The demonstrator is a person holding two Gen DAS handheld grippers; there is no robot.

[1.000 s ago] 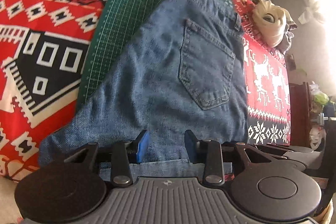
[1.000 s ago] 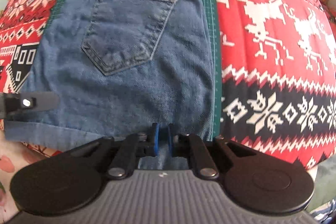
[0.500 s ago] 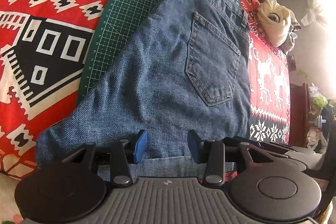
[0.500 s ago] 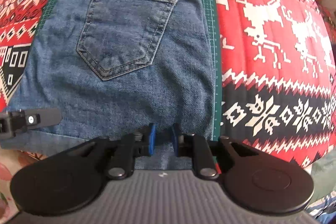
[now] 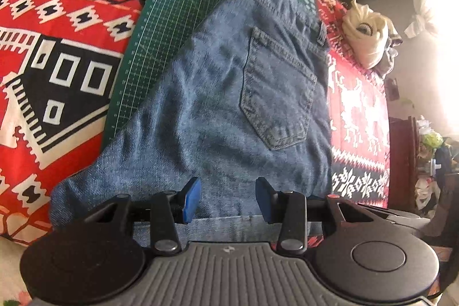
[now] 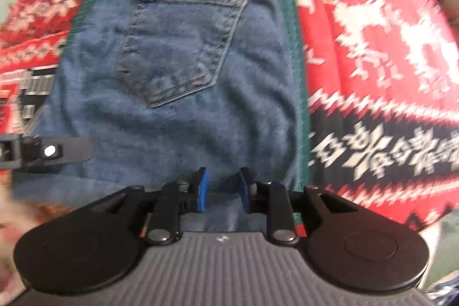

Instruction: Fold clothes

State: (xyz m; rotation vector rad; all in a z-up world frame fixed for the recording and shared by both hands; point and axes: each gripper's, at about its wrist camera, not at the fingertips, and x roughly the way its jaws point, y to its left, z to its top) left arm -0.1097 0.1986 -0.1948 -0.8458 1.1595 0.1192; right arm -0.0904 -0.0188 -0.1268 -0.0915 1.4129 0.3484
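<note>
The folded jeans [image 5: 218, 105] are laid on a green cutting mat [image 5: 172, 19] over a red patterned blanket [image 5: 57, 33]. The left gripper [image 5: 228, 198] is held spread above the near denim edge, nothing pinched. The right gripper [image 6: 222, 189] has just been opening; its blue pads [image 6: 203, 188] are parted, denim seen between them.

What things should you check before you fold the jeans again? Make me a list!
1. Left gripper open, nothing pinched: ok.
2. Right gripper let go: ok; its jaws have just been opening and the pads no longer press the denim.
3. Jeans lying flat, pocket side up: ok.
4. Jeans fully on the green mat: not ok; the near left corner hangs over onto the red blanket.
5. Layers underneath lined up: cannot tell.
</note>
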